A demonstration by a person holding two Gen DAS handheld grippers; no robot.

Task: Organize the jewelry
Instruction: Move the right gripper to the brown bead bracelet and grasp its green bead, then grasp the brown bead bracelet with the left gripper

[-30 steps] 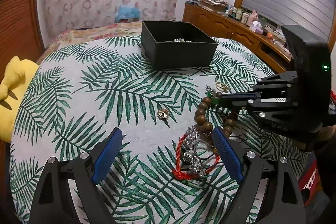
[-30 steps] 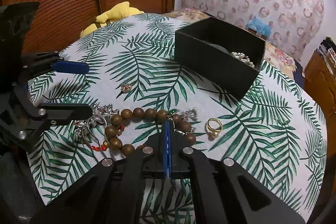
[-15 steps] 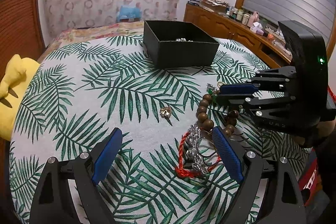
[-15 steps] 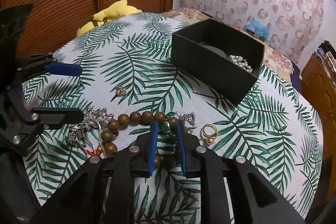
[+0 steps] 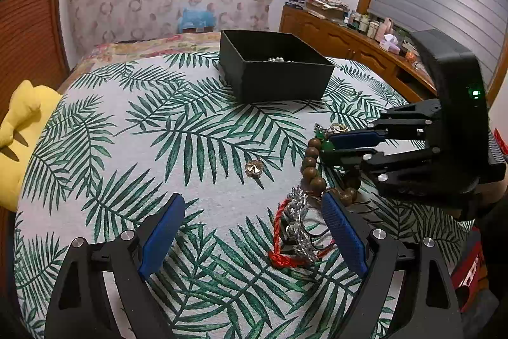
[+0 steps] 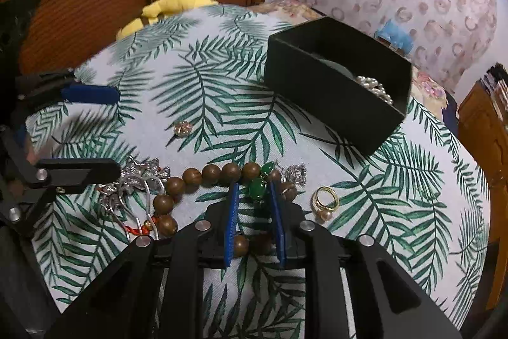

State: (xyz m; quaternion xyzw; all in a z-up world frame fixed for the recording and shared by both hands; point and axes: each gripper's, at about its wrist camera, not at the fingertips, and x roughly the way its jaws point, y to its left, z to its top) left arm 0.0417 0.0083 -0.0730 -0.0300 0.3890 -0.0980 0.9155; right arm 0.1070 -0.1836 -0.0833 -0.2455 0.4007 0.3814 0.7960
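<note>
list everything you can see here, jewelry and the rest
black box: 1, black, far side of table, open
pearls: 1 strand, white, inside box
wooden bead bracelet: 1, brown, near edge
green stone piece: 1, green, between right fingers
gold ring: 1, gold, right of beads
silver pieces: cluster, silver, on red cord
small brooch: 1, gold-brown, table centre
tablecloth: 1, green leaf print
yellow plush: 1, left edge
left gripper: wide open
right gripper: partly open

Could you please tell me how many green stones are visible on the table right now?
2: a larger green stone between the right hand-held gripper's open fingers, and a smaller one just beyond it, against the wooden bead bracelet. Others may be hidden.
</note>
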